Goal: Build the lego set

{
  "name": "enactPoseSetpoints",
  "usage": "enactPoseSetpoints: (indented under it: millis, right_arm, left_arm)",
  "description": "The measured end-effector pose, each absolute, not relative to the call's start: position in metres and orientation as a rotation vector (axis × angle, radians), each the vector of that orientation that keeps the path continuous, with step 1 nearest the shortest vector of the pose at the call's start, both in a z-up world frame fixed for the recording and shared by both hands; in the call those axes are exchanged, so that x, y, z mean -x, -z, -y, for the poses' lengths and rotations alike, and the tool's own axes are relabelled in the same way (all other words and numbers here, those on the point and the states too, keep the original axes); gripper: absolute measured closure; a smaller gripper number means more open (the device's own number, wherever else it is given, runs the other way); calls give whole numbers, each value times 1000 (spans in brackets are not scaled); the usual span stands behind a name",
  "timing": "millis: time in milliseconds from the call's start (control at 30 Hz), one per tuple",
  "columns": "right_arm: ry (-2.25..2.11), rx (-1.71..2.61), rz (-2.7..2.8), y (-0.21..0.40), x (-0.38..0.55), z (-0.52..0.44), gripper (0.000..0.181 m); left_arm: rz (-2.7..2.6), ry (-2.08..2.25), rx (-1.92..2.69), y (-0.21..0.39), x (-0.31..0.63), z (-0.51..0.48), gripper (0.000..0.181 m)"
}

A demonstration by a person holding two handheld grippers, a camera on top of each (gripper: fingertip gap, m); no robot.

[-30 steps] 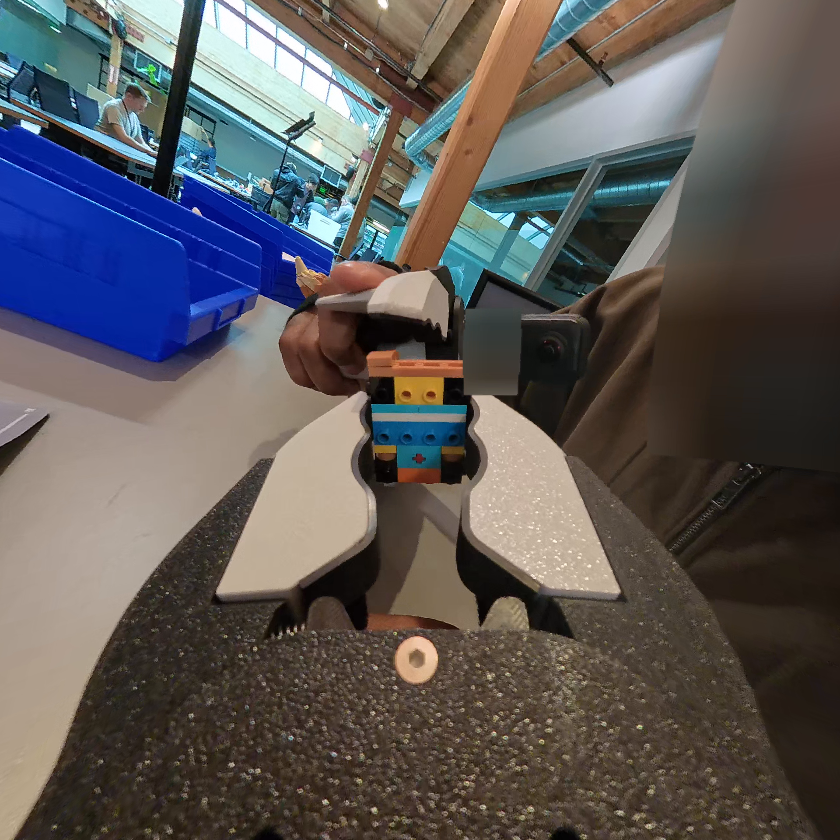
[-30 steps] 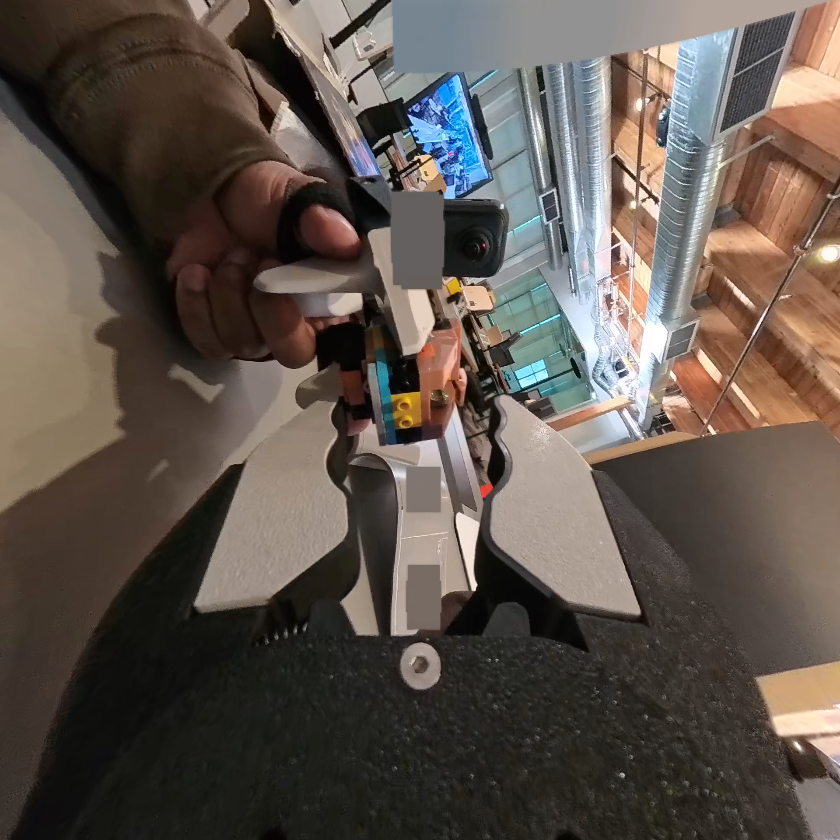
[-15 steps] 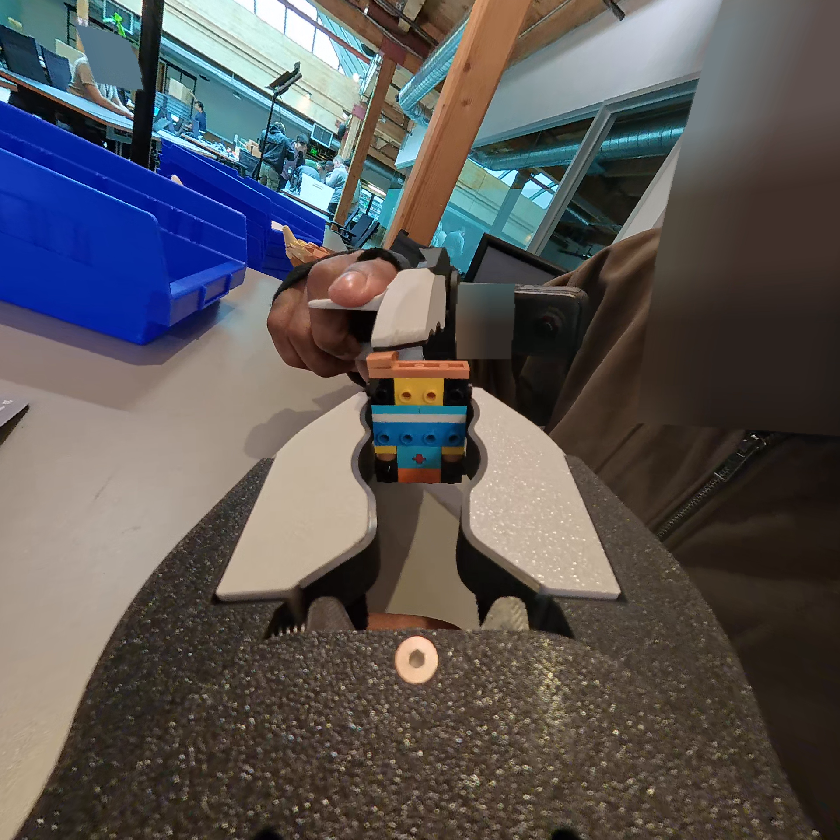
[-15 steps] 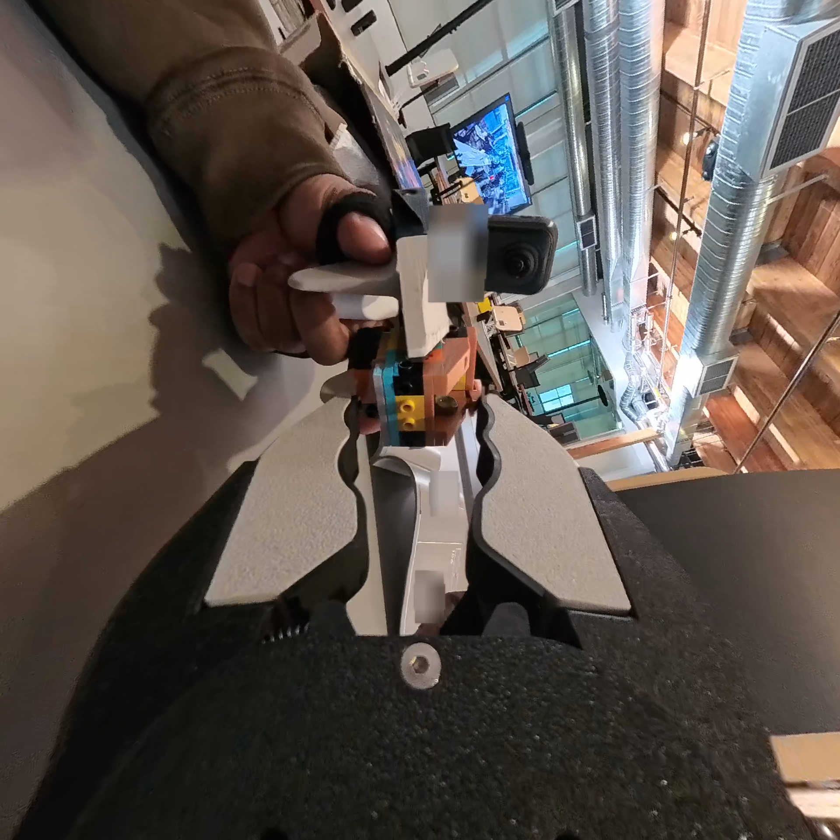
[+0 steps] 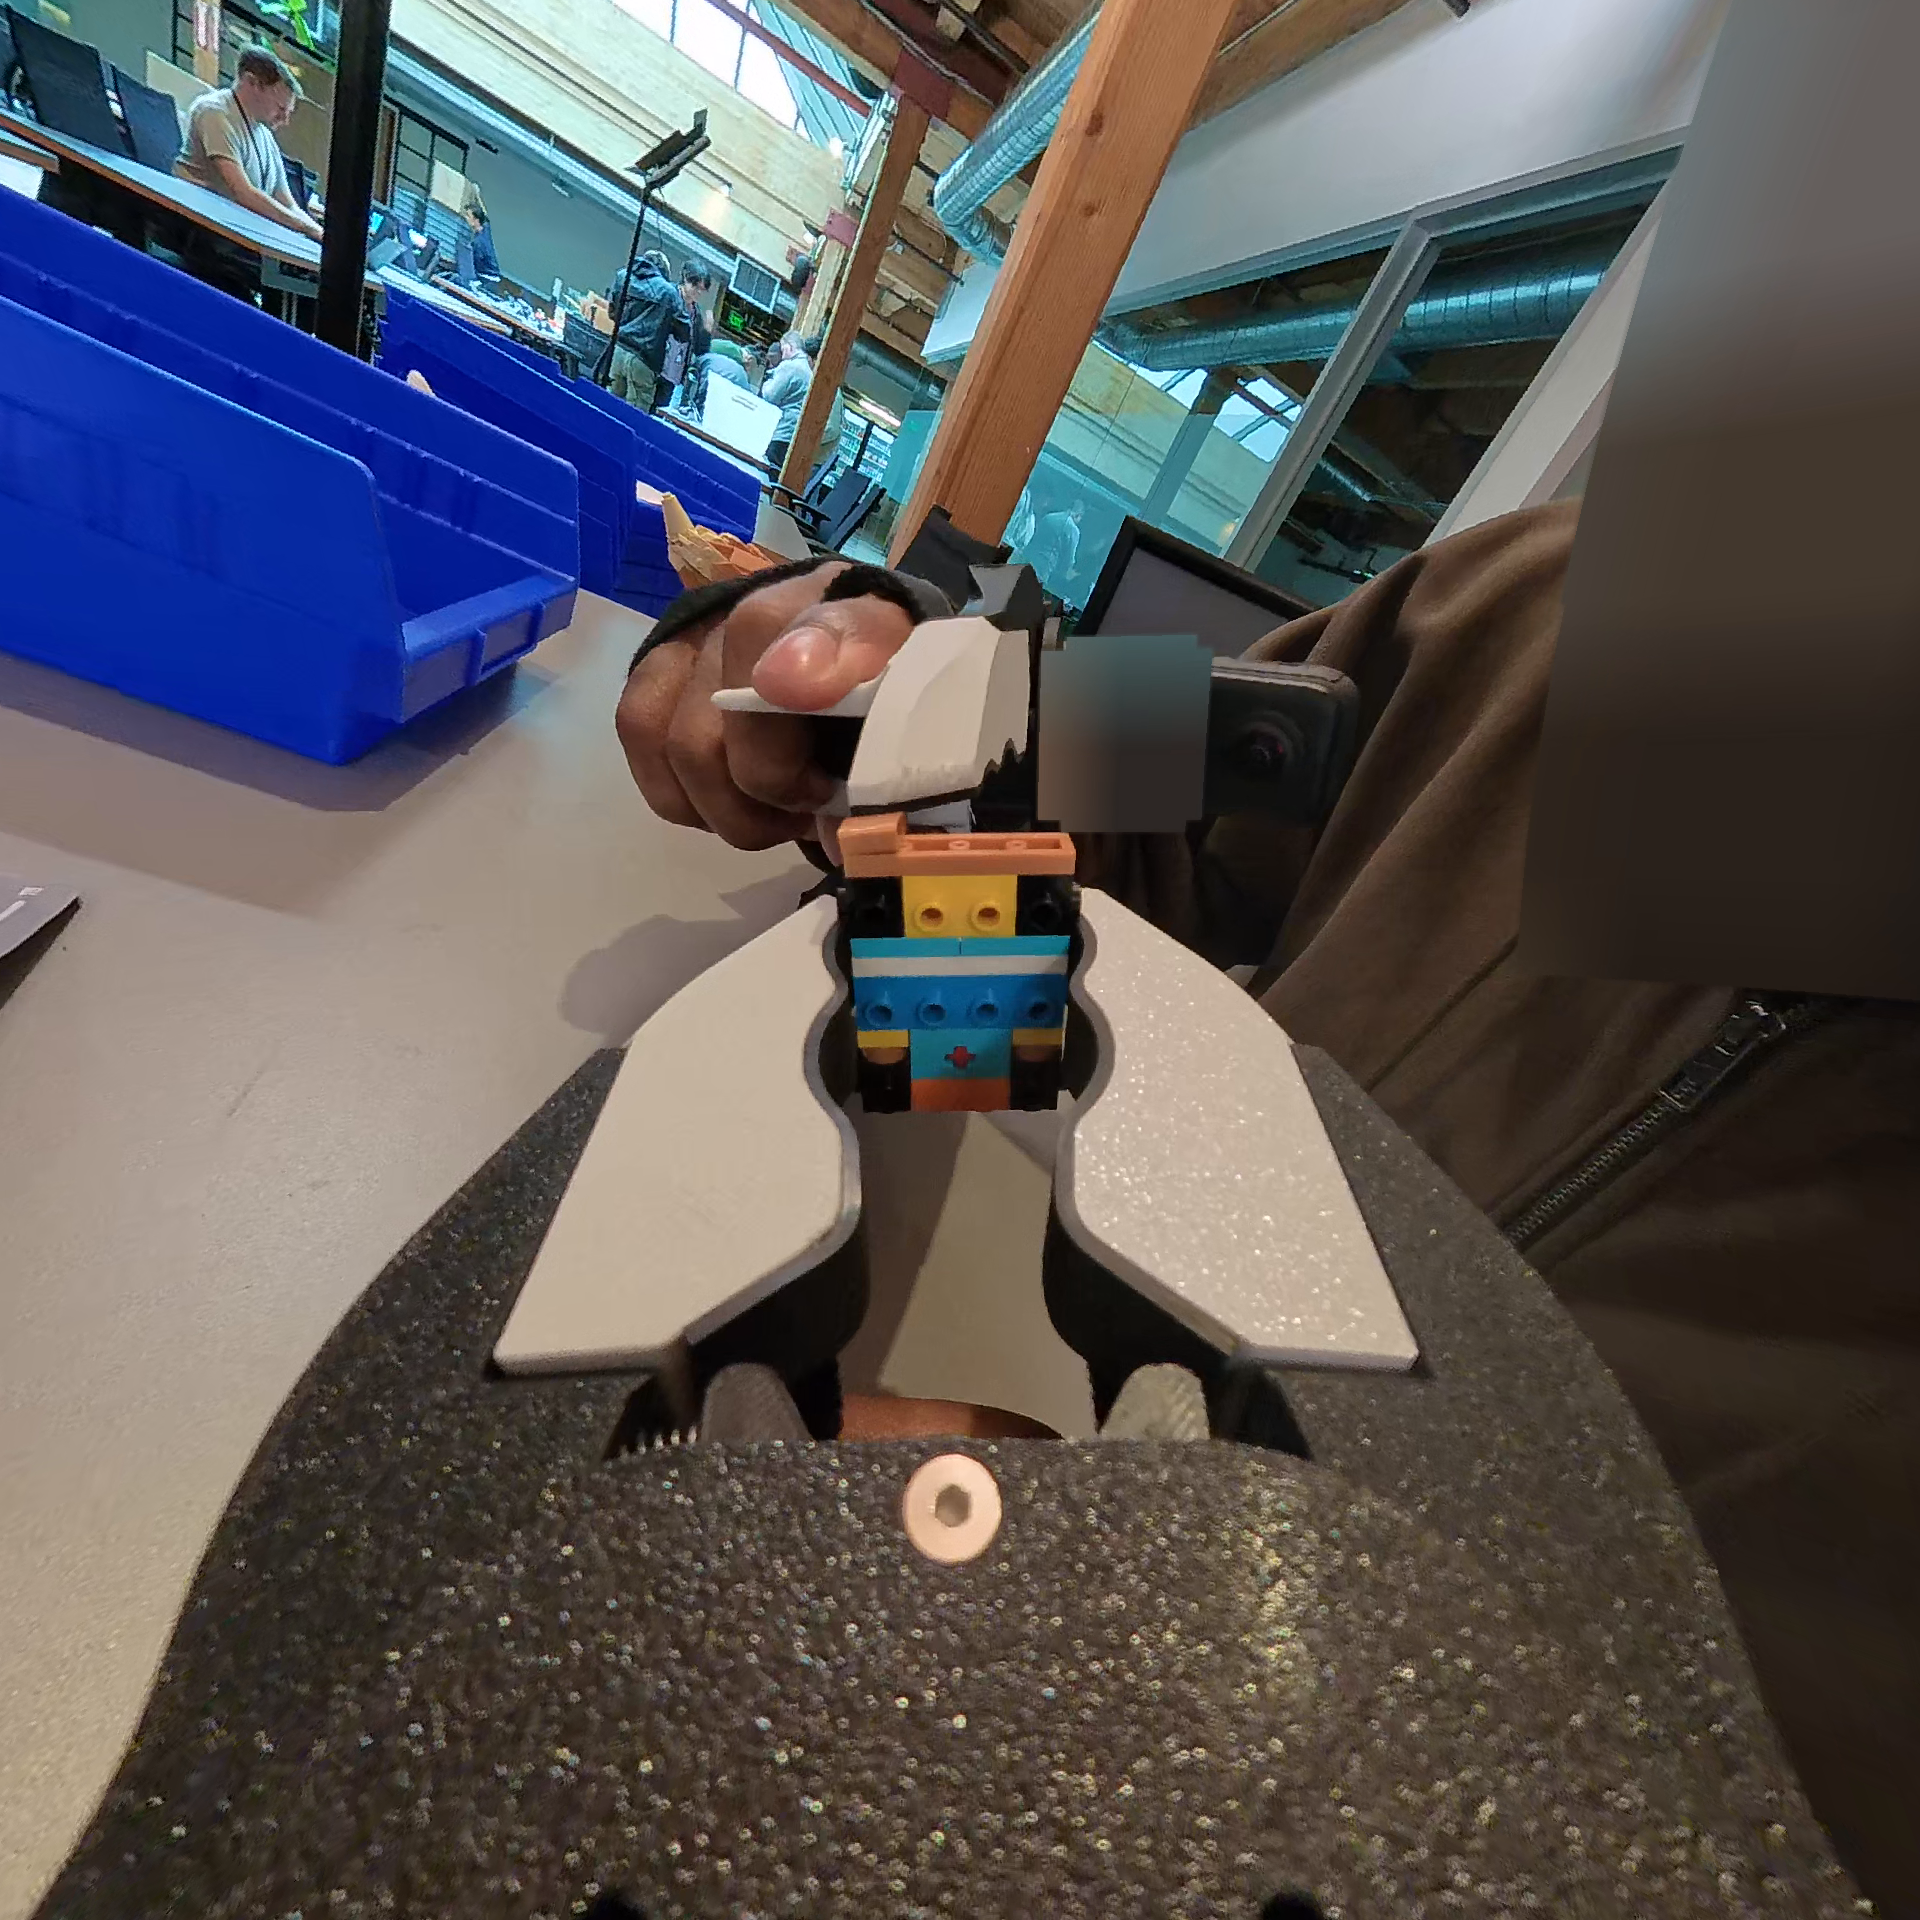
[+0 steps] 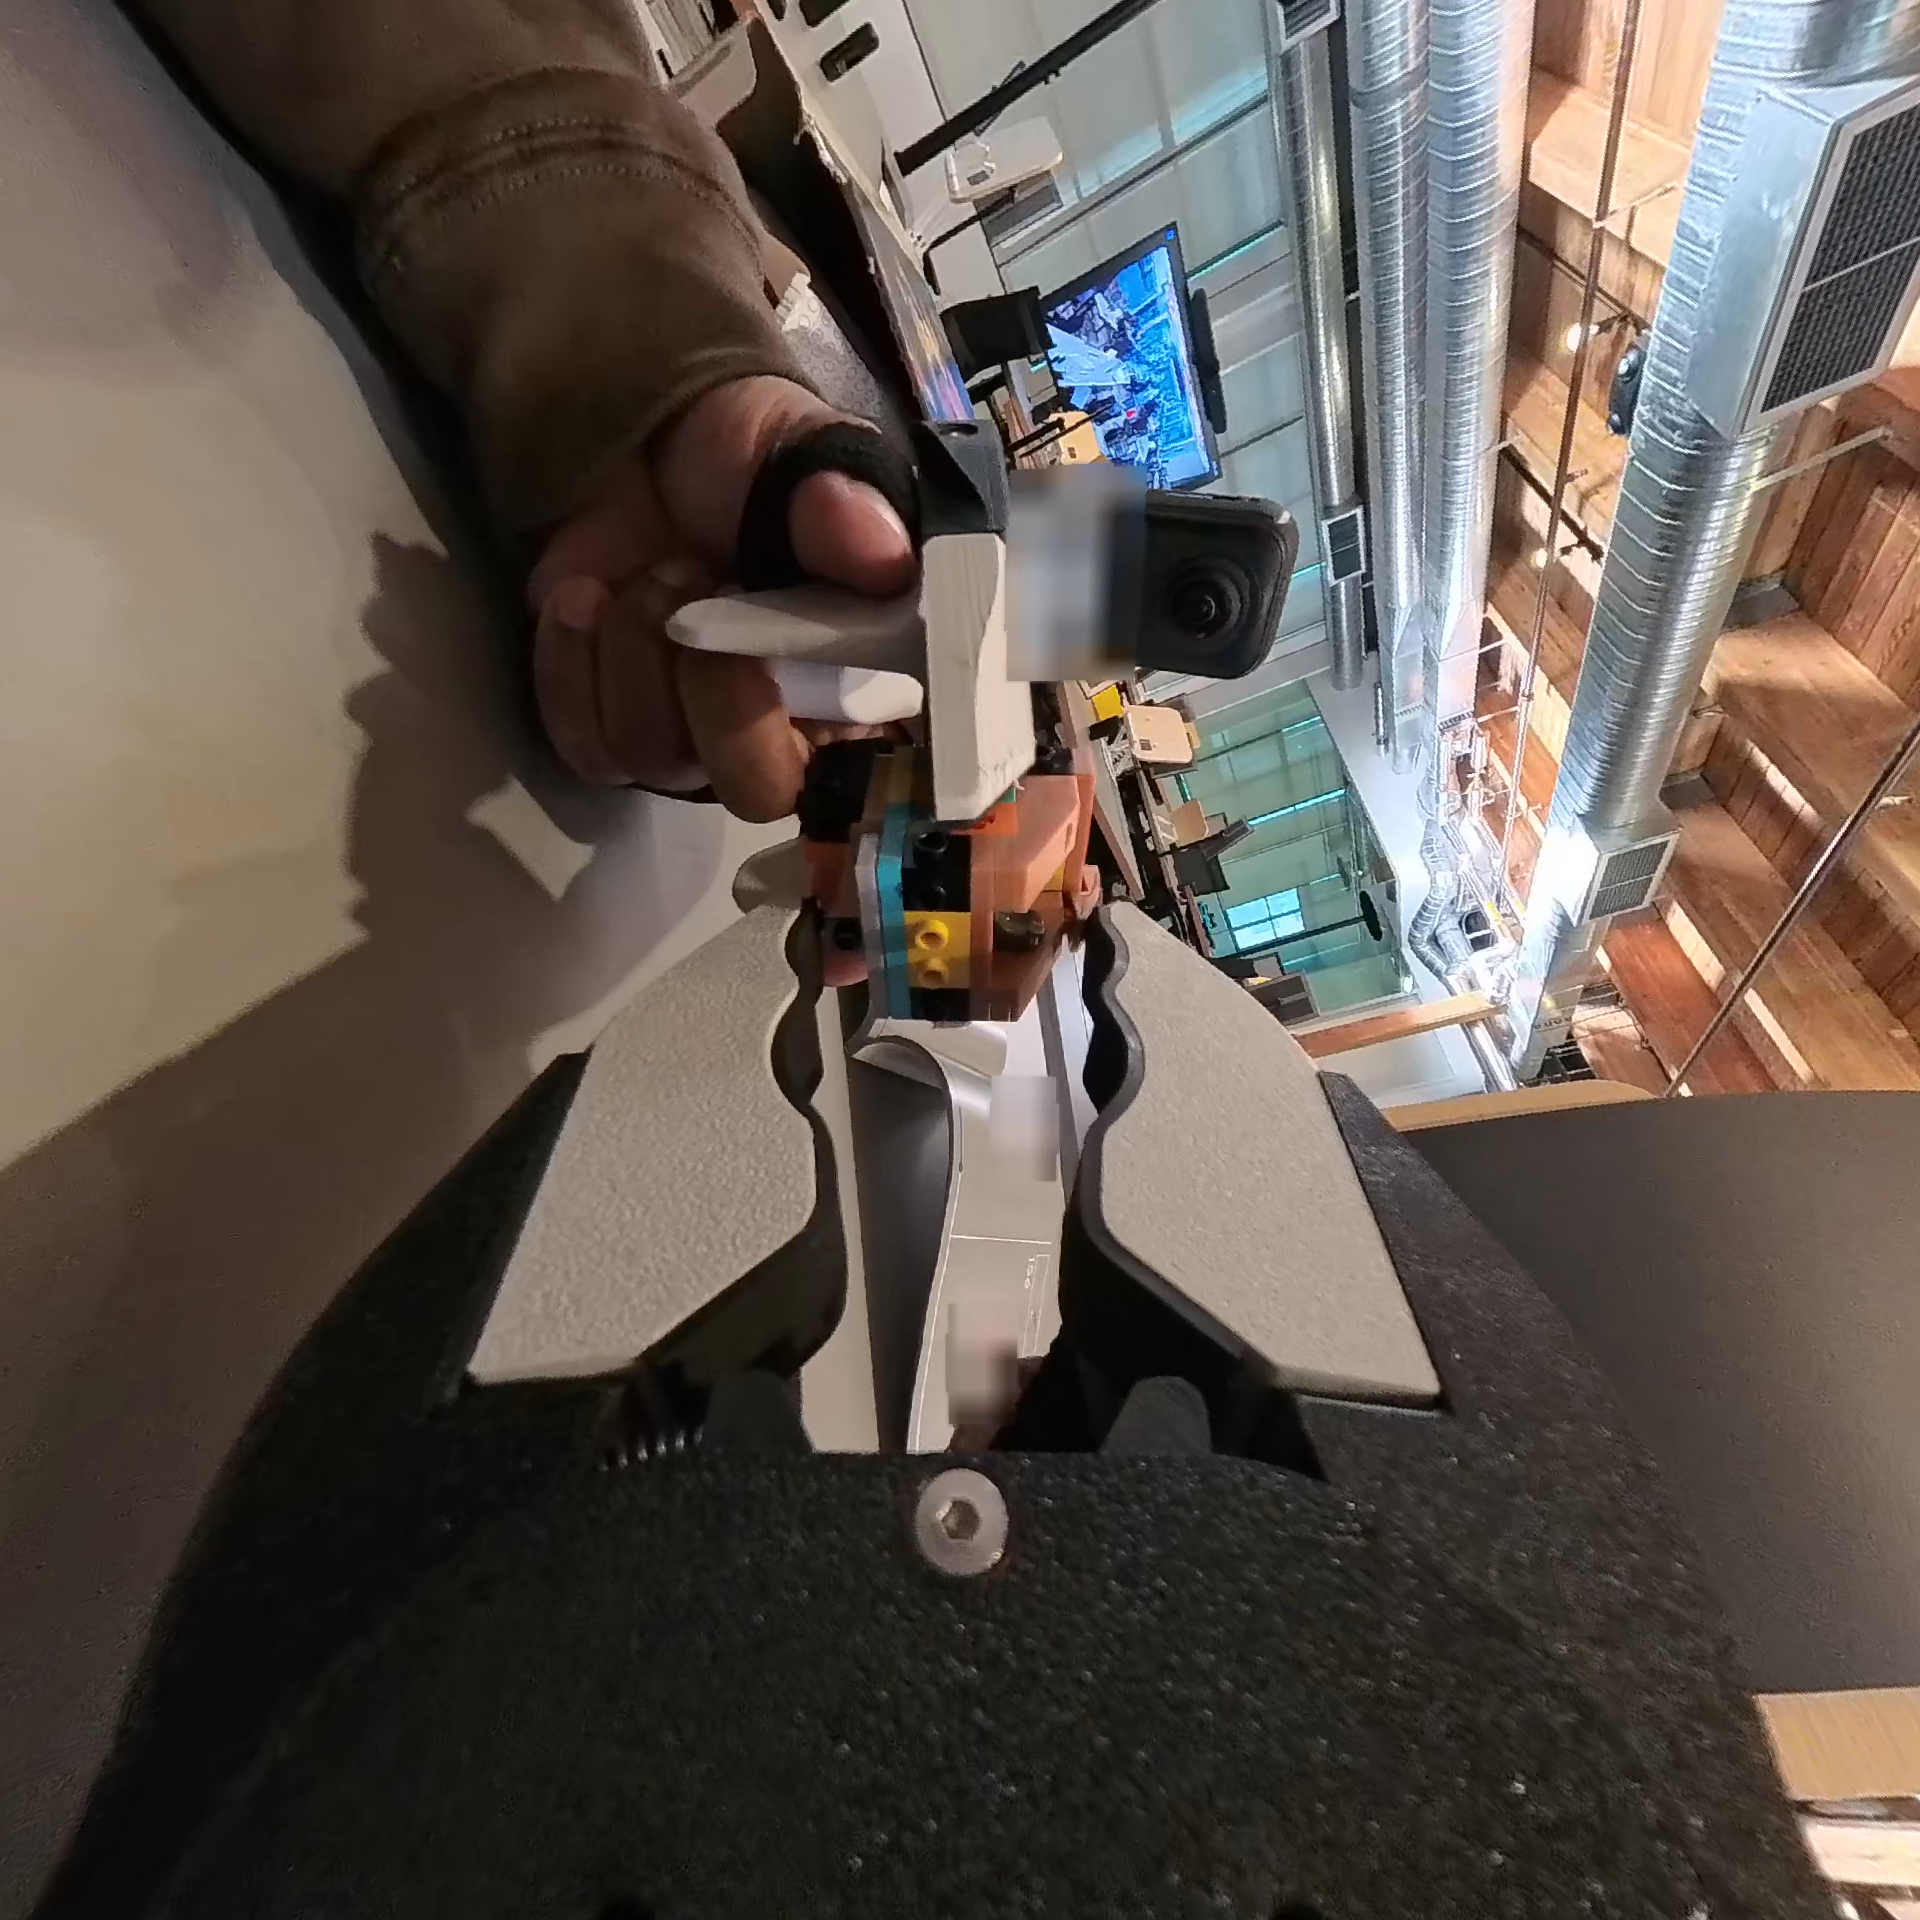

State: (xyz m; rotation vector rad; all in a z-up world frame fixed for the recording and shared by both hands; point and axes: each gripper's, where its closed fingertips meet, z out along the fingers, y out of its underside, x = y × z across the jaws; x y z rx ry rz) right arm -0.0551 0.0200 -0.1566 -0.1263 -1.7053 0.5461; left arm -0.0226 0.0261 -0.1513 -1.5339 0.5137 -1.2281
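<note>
Several blue bins (image 5: 291,582) stand in rows along the far left edge of the grey tabletop (image 5: 260,1039); the nearest shows no contents from this angle, and a tan brick piece (image 5: 707,545) pokes up beside the farther ones. Dark paper corner (image 5: 26,920) at the left edge. Centre: lego model (image 5: 961,992), multicoloured, orange plate on top, held above the tabletop, pinched on both flanks by the left gripper (image 5: 961,1013). Right gripper (image 6: 961,961), turned sideways, meets the same model (image 6: 951,904) from its top; fingers close beside it, contact not discernible. Brown sleeve (image 5: 1455,831) at right.
</note>
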Motion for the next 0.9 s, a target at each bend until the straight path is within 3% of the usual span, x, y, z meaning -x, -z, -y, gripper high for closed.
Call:
enactPoseSetpoints:
  millis: [400, 600, 900]
  right_arm:
    - [-550, 174, 1636, 153, 58, -21, 132]
    - [-653, 215, 1663, 150, 56, -15, 118]
    - [-612, 160, 1641, 153, 55, -15, 129]
  left_arm:
    - [-480, 1228, 1517, 147, 25, -28, 145]
    - [-513, 1240, 1536, 149, 19, -25, 145]
    - [-484, 1268, 1535, 148, 17, -25, 145]
